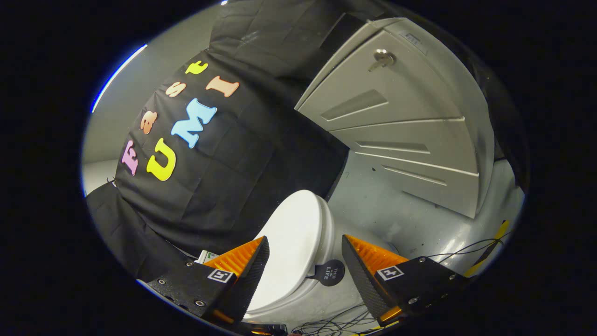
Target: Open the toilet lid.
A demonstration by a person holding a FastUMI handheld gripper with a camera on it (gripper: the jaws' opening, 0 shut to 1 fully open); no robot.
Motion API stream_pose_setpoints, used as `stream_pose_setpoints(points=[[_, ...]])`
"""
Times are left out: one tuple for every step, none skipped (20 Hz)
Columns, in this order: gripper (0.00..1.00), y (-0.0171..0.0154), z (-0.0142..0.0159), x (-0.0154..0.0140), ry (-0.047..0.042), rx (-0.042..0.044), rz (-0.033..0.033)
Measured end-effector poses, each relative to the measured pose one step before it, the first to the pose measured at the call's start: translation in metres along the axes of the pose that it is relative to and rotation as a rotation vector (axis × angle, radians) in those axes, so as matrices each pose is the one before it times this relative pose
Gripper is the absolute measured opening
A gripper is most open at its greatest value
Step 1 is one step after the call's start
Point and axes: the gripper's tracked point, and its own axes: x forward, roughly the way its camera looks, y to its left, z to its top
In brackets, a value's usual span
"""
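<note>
A grey cabinet [401,126] with a keyed lock [383,58] stands on the grey floor [396,210] beyond my fingers. Nearer, the white toilet [322,284] sits against the black cloth wall, its lid [291,242] down and closed, lying between and just ahead of my fingertips. A small round dark tag [332,272] sticks out from its side. My gripper [305,247] is spread wide, holding nothing. Thin cables [336,322] trail over the floor.

Toilet lid [291,242] down betw open fingers [252,261], cabinet [401,121] beyond.
</note>
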Motion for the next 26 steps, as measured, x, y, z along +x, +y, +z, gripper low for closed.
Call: stream_pose_setpoints(points=[[0.96,-0.00706,-0.00564,0.00186,0.0134,0.01688,-0.00781],[0.96,-0.00509,-0.00642,0.00083,0.01498,0.01817,-0.00978],[0.96,-0.0051,-0.00721,0.00289,0.01342,0.0178,-0.00461],[0.95,-0.00536,-0.00411,0.00312,0.00705,0.01817,-0.00863],[0.95,-0.00338,-0.00552,0.00166,0.01953,0.01786,0.0011],[0.94,-0.00165,-0.00598,-0.0008,0.01975,0.01757,0.00176],[0.93,-0.0019,-0.00536,-0.00029,0.02308,0.01525,0.00527],[0.86,-0.00248,-0.00566,0.00012,0.01849,0.01228,0.00313],[0.82,-0.00244,-0.0039,0.00215,0.01608,0.00603,-0.00202],[0.76,0.00011,-0.00472,0.00346,0.01019,0.00215,-0.00549],[0.72,-0.00204,-0.0021,0.00298,0.00884,0.00539,-0.00655],[0.66,-0.00107,-0.00324,-0.00164,0.01225,0.00985,0.00466],[0.6,-0.00014,-0.0014,-0.0024,0.00304,0.00839,0.00661],[0.54,0.00191,0.00059,0.00063,0.00134,0.00352,0.007],[0.49,0.00354,0.0017,-0.00013,0.00202,0.00519,0.01398],[0.39,0.00266,0.00013,0.00011,0.00203,0.00059,0.01333],[0.34,0.00318,-0.00078,0.00031,0.00394,0.00049,0.0125],[0.24,-0.00152,0.00104,0.00165,-0.00159,-0.00714,-0.0027],[0.21,-0.00055,0.00217,0.00122,-0.00263,0.00668,-0.00527],[0.18,0.0016,0.00307,0.00056,-0.0125,-0.00563,-0.00131],[0.15,0.00256,0.0009,-0.00211,-0.00291,-0.0102,0.00664],[0.07,0.00063,-0.00064,-0.00107,0.00224,0.00065,0.00002],[0.05,0.00095,0.00192,0.00004,-0.00387,0.00342,-0.0071],[0.02,0.00032,0.00311,0.00314,-0.00951,-0.00039,-0.00954],[0.02,0.0007,0.00079,0.00178,-0.01117,-0.00497,-0.01087],[0.02,0.00025,0.00235,0.00256,-0.00783,-0.00408,-0.01381]])
